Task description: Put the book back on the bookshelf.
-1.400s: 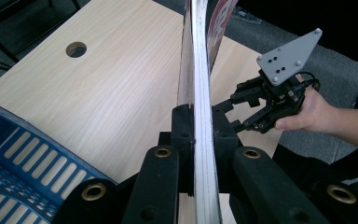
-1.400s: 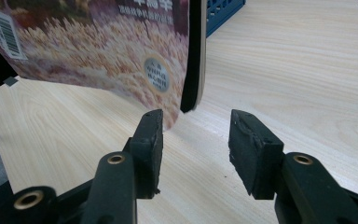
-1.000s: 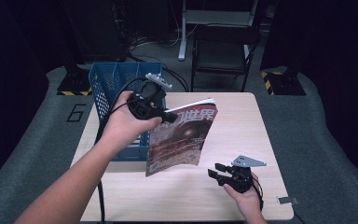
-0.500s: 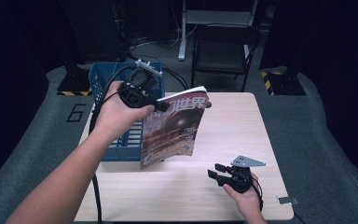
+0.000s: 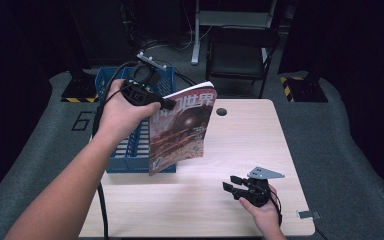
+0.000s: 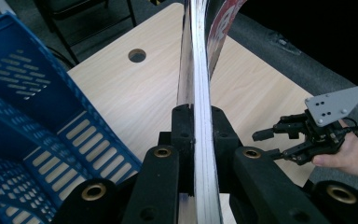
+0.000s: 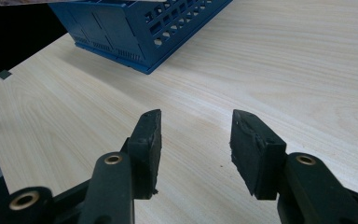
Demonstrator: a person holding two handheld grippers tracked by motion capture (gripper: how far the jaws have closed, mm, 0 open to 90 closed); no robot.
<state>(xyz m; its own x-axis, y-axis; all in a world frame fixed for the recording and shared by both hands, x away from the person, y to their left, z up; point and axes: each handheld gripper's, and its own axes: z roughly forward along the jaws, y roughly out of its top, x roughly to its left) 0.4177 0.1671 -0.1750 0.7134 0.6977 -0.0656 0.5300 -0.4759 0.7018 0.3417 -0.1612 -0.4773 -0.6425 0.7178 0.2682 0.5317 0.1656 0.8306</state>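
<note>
Magazine [image 5: 182, 127] hangs in the air in the high view, above the near right edge of the blue basket [image 5: 130, 155] and the left half of the bench [image 5: 245, 135]. Its long axis runs steeply up and down, its top edge tilted toward the far side, and its red cover with large characters faces the camera. The left claw [image 5: 167, 104] grips it at the upper left corner, jaws closed tight on the pages. The basket sits on the bench's left side; what shows of its slotted floor is bare. The right claw [image 5: 234, 186] rests low over the near right part of the bench, well apart from the magazine, its jaws partly open and holding nothing.

From the left gripper view, the magazine's [image 6: 196, 84] page edges rise straight up between the two black jaws, which pinch it from both sides. The basket [image 6: 32, 121] lies to the left below, and the right claw [image 6: 270, 143] sits farther off at the right.

From the right gripper view, the right claw [image 7: 195, 140] stands about half open over bare bench [image 7: 270, 65], touching nothing. The basket's [image 7: 135, 28] corner stands farther off.
</note>
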